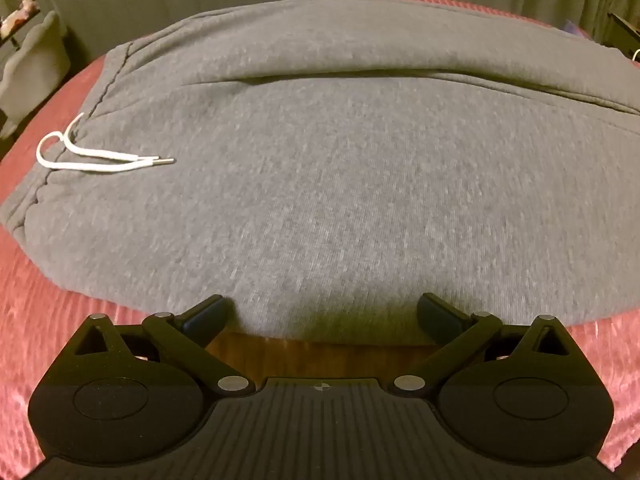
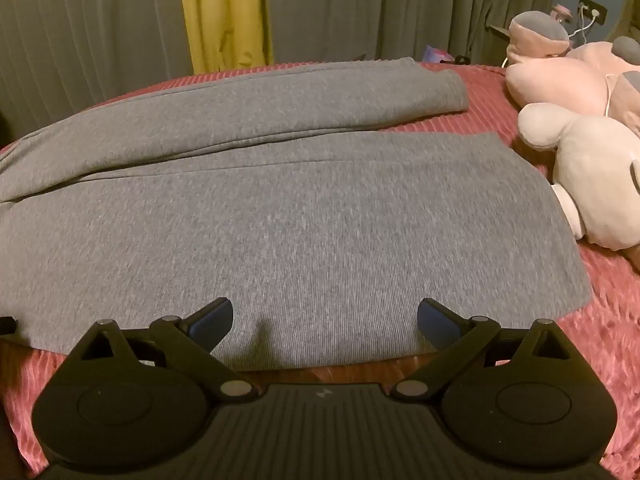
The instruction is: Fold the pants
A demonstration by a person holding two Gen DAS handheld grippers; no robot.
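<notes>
Both grippers stand spread wide and hold nothing: the left gripper (image 1: pixel 320 312) at the near hem of the grey pants (image 1: pixel 320 168) toward the waistband (white drawstring (image 1: pixel 100 160) to its left), the right gripper (image 2: pixel 324 318) at the near edge of the near leg. The fabric looks soft, limp and light, likely to sag, so pinch that near edge. The pants lie flat across the red bedspread (image 2: pixel 600 340), legs running right.
</notes>
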